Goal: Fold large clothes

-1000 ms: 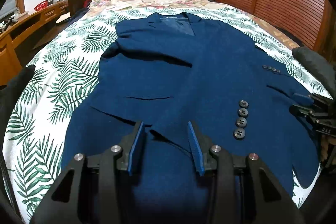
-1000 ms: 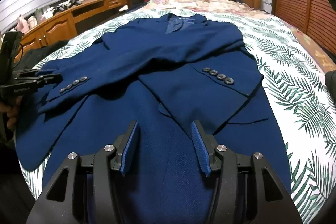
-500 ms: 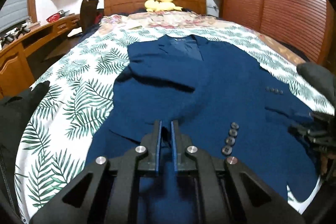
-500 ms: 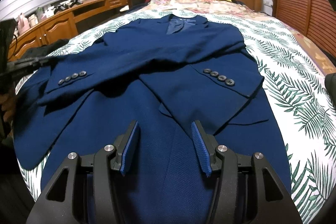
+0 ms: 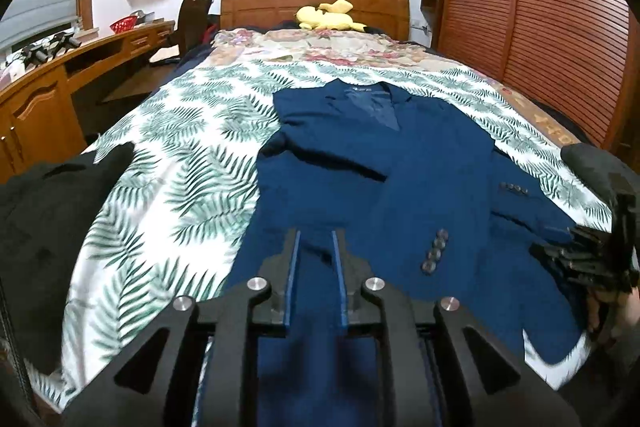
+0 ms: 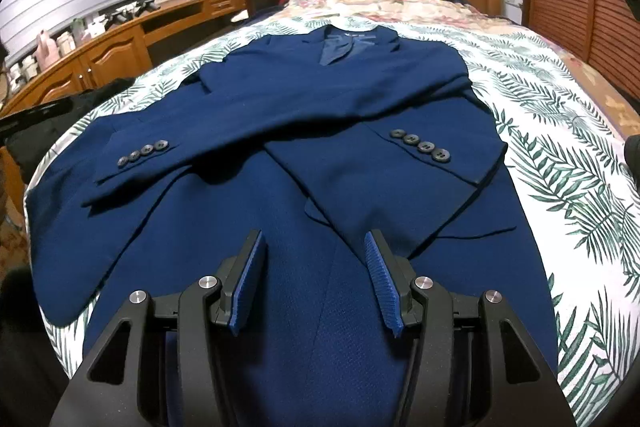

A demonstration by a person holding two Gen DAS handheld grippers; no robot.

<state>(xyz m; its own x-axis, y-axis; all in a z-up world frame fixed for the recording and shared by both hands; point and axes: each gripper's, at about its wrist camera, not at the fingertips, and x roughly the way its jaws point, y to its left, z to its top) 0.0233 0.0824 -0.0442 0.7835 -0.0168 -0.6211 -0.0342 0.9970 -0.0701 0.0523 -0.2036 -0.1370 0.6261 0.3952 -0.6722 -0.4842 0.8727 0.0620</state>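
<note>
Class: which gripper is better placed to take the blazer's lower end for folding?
Right, probably: the right gripper hangs wide open, centred over the navy blazer; the left gripper gapes narrower, near one edge.

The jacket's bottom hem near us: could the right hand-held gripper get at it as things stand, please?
Probably yes: the right hand-held gripper is open just above the navy jacket, with nothing lying on the fabric beneath it and no other object between them.

wooden headboard (image 5: pixel 316 1), desk (image 5: pixel 60 79), louvred wardrobe (image 5: pixel 532 27)
</note>
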